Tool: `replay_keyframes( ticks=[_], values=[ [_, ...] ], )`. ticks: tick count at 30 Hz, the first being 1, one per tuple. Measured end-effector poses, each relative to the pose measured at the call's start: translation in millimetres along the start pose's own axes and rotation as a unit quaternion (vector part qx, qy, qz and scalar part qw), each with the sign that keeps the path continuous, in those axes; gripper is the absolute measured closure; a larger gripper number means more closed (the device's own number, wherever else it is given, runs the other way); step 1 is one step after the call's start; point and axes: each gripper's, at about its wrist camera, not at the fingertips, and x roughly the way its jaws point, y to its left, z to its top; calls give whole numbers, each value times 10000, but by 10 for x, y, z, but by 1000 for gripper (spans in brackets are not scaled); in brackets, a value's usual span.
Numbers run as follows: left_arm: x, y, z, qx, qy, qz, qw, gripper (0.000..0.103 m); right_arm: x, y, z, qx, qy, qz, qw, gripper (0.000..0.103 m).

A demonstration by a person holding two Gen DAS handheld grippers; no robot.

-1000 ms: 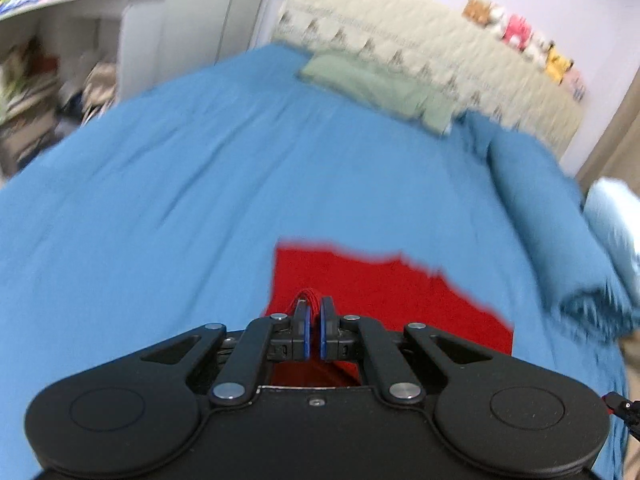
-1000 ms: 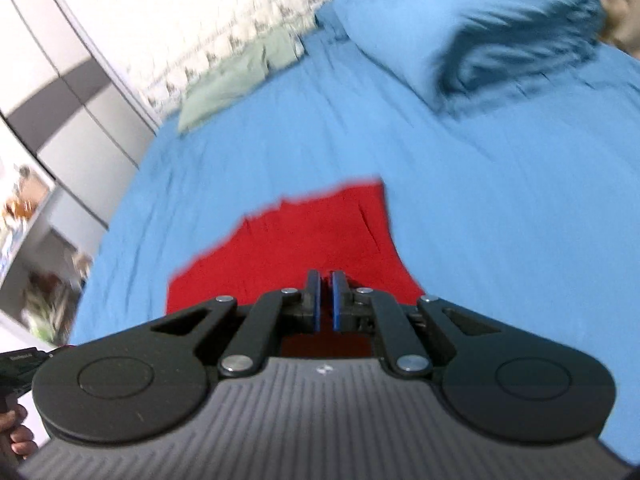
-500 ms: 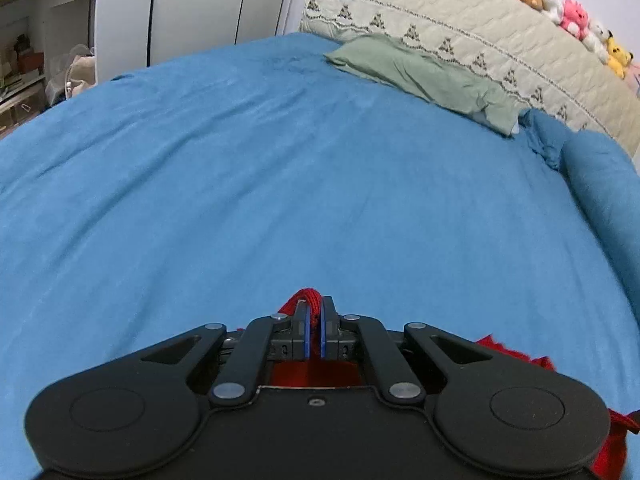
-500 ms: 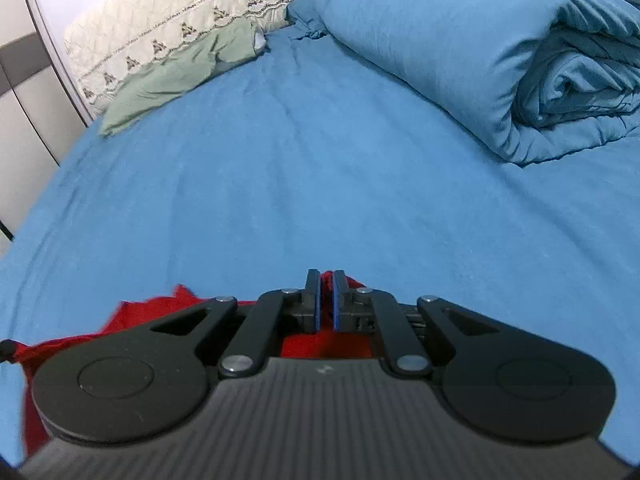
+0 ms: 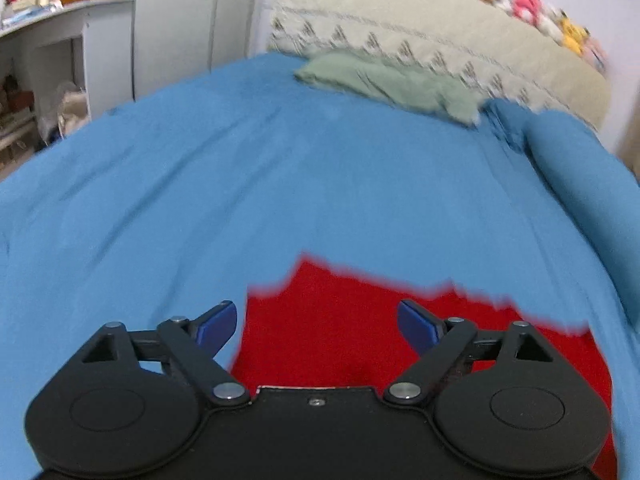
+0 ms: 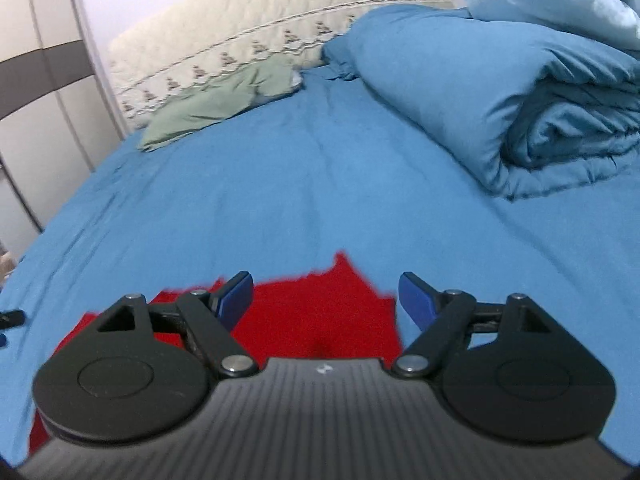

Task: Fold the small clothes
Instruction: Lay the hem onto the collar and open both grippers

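The red garment [image 5: 360, 332] lies flat on the blue bedsheet [image 5: 280, 184], well short of the green cloth [image 5: 392, 84] at the headboard [image 5: 440, 44]. The left gripper [image 5: 318, 322] hangs spread wide over the garment, gripping nothing. The right gripper [image 6: 326, 298] is likewise released above it, its 2 blue fingertips [image 6: 416, 298] apart. A rolled blue duvet [image 6: 500, 92] sits beside the green cloth.

Both grippers, left gripper [image 5: 317, 322] and right gripper [image 6: 325, 295], are matte black with silver screws and blue fingers [image 5: 218, 322].
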Motion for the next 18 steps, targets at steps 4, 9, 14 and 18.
replay_keyframes(
  ticks=[4,9,14,18],
  values=[
    [7,28,-485,394,646,119,9971,13,-357,39,-429,-222,187,-115,9995,7],
    [-165,170,-800,244,959,80,9951,13,-692,-59,-812,-119,416,-233,9988,7],
    [-422,-48,-848,388,916,-187,9949,11,-847,-212,-1051,465,702,-439,9955,7],
    [-433,-473,-826,992,812,-518,9904,2,-870,-279,-1121,967,802,-426,9912,7]
  ],
)
